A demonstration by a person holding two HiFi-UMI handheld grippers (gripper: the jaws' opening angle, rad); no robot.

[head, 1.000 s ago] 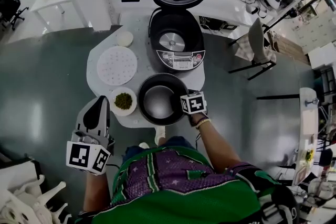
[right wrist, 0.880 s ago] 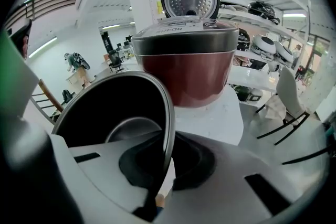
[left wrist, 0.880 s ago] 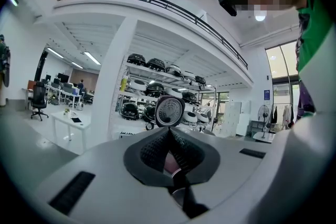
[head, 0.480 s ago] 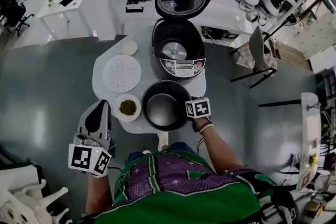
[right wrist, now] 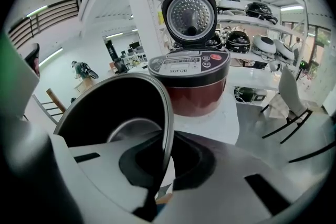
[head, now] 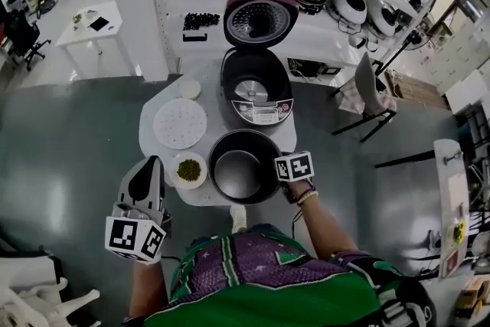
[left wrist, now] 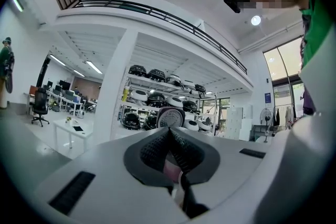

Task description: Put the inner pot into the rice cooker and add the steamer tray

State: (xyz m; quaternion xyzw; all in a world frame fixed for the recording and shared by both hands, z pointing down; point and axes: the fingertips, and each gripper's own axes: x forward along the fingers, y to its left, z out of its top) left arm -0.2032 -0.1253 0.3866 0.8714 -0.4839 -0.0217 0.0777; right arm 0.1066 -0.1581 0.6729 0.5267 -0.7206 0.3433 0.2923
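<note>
Watching from beside the tabletop (head: pixel 208 84), I see the right claw (right wrist: pixel 163 165) clamped on the right side of the inner pot's (head: pixel 243 165) rim, one pad inside the wall and one outside. The pot is at the near edge, directly in front of the rice cooker (head: pixel 262 111), which stands at the middle with its lid (head: pixel 259 21) thrown back toward the far edge. I cannot tell whether the pot's base is clear of the tabletop. The left claw (left wrist: pixel 169 144) is pressed together on nothing and held off the near left corner. The step in hand looks like carrying the pot to the cooker. With a one-sided pinch on a thin rim, the pot will probably want to sag away from the grip. I would hold it level, bring its base above the cooker's front panel before going forward, centre it over the well, and lower it straight so the rim seats evenly. The bowl of green beans (head: pixel 173 171) sits just beside the pot at the near left edge, so swinging that way risks a knock. The steamer tray (head: pixel 180 123) lies flat toward the left edge, untouched, waiting for its turn.
</note>
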